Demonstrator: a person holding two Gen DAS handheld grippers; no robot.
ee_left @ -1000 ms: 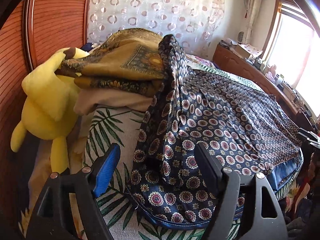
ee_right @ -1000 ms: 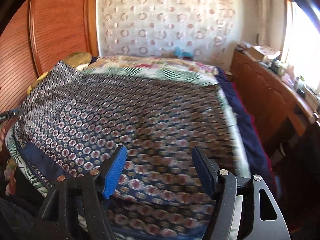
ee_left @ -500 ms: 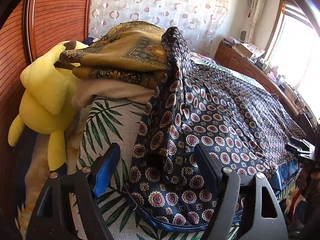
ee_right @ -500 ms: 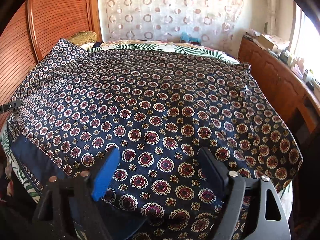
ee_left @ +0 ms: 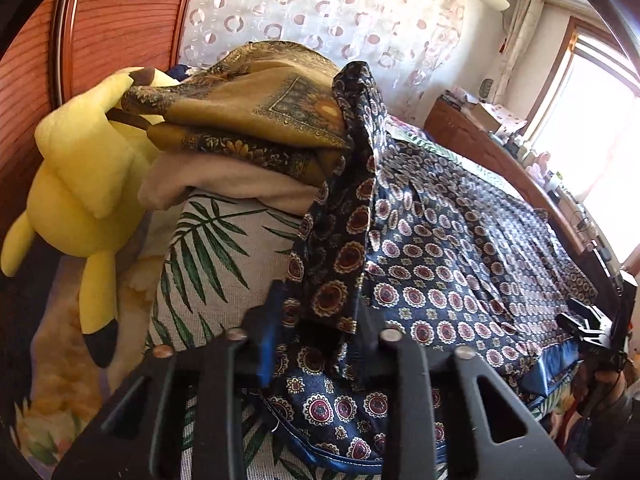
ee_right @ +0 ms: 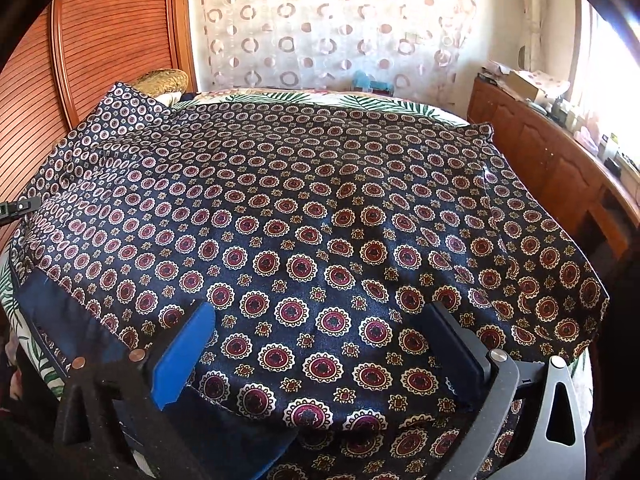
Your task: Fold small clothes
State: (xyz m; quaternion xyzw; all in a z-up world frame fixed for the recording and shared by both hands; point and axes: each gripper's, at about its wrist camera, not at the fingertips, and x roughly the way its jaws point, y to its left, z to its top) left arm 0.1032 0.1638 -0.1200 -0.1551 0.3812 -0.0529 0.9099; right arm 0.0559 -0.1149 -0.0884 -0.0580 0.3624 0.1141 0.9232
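Note:
A dark navy silk cloth (ee_left: 440,260) with red-and-cream medallions lies spread over the bed, its far left corner draped up against a pile. My left gripper (ee_left: 318,332) sits at the cloth's near left corner. Its jaws are closing, and a raised fold of the fabric is pinched between the blue pad and the black finger. In the right wrist view the same cloth (ee_right: 320,200) fills the bed top. My right gripper (ee_right: 320,312) hovers low over its near edge. Its jaws are opening wide, with flat cloth under them and nothing pinched.
A yellow plush toy (ee_left: 76,184) leans at the left beside a pile of folded ochre scarves (ee_left: 256,120) on the leaf-print bedspread (ee_left: 216,248). A wooden sideboard (ee_right: 560,168) with clutter runs along the right. Slatted wooden panels (ee_right: 100,40) and a curtain stand behind.
The left jaws have drawn together onto a fold of the navy cloth. The right gripper has sunk closer to the cloth and its jaws have spread wider.

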